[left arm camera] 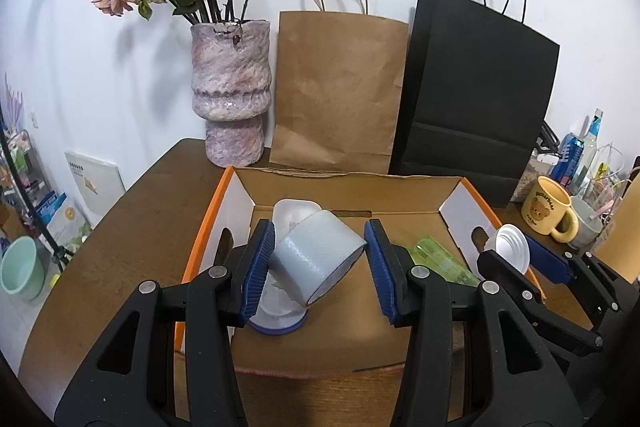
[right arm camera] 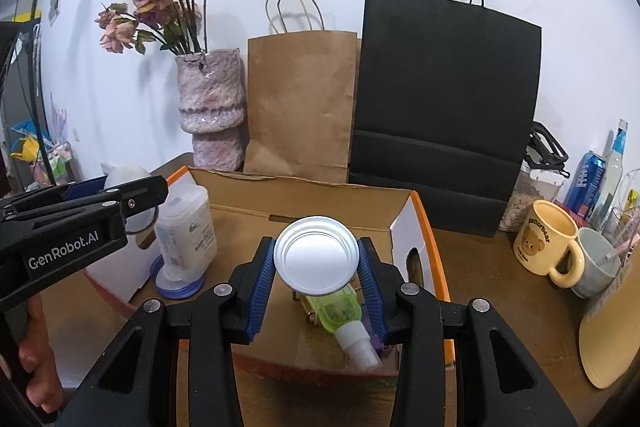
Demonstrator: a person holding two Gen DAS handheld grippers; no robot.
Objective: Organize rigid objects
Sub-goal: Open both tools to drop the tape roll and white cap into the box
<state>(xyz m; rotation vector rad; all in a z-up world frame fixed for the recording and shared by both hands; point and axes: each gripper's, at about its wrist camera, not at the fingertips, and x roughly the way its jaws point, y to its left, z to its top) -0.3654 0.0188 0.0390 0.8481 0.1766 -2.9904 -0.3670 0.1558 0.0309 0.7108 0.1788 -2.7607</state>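
My left gripper [left arm camera: 320, 259] is shut on a pale grey-blue cup [left arm camera: 320, 259], tilted on its side, held over the open cardboard box [left arm camera: 400, 307]. Below it a white plastic jar [right arm camera: 186, 227] stands upside down on its blue lid [left arm camera: 276, 323] inside the box. My right gripper [right arm camera: 316, 259] is shut on a round silver tin can [right arm camera: 316, 255], its end facing the camera, above a green spray bottle [right arm camera: 340, 311] lying in the box. The can also shows in the left wrist view [left arm camera: 512, 247].
A pink vase of dried roses [left arm camera: 232, 91], a brown paper bag [left arm camera: 336, 91] and a black paper bag [left arm camera: 476, 99] stand behind the box. A yellow bear mug [right arm camera: 544, 243], a grey cup [right arm camera: 600, 263] and bottles [right arm camera: 592, 183] crowd the right.
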